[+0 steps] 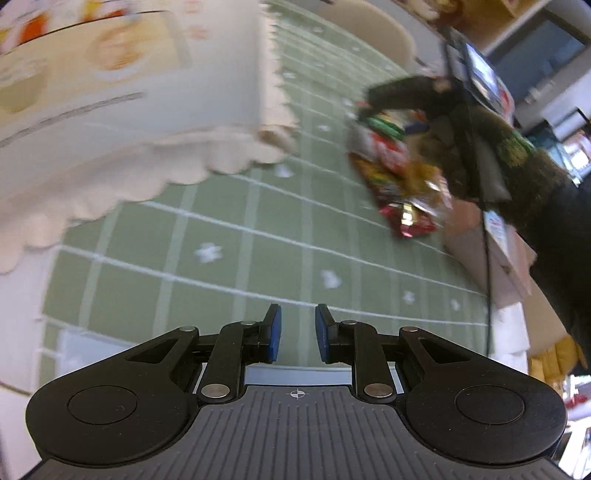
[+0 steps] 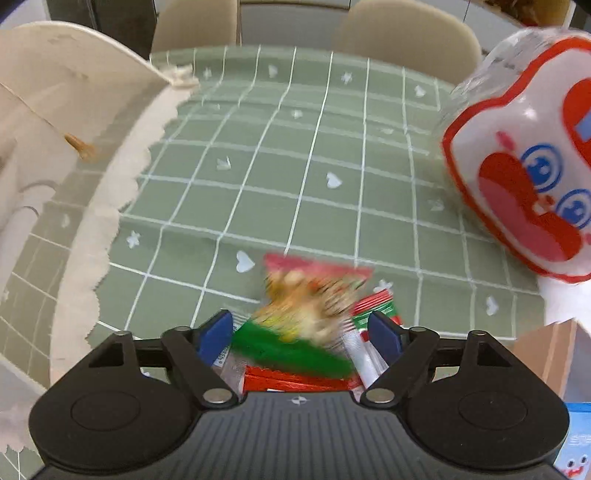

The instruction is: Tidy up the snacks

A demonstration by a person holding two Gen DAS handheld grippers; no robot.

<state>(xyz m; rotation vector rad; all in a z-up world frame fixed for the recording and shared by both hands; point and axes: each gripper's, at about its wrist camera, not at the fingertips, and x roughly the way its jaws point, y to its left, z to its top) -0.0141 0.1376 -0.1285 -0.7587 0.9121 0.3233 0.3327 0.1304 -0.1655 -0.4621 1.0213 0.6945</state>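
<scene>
Green checked cloth with white grid lines and small white hearts covers the table [image 2: 295,177], and two beige chair backs [image 2: 406,33] stand at its far edge.

From the right wrist view, the right gripper [image 2: 301,334] hangs above the near part of the table with its blue pads set moderately wide. A bundle of snack packets [image 2: 314,299] fills the gap between them: a blurred red, yellow and green packet on top, red and white ones beneath. Whether the pads actually press on the bundle cannot be told, as the packets are smeared by motion. A scalloped cream tray [image 2: 110,206] curves along the left edge of the table. A large white bag with red cartoon print [image 2: 524,184] sits at the right edge.

From the left wrist view, the left gripper [image 1: 298,338] hovers over bare cloth near the table's near edge, its jaws narrow and nothing between them. A big pale box with blurred orange print [image 1: 129,74] rises on the cream tray at the left. Toward the right edge, a dark fuzzy sleeve [image 1: 480,155] reaches over the same colourful packets.
</scene>
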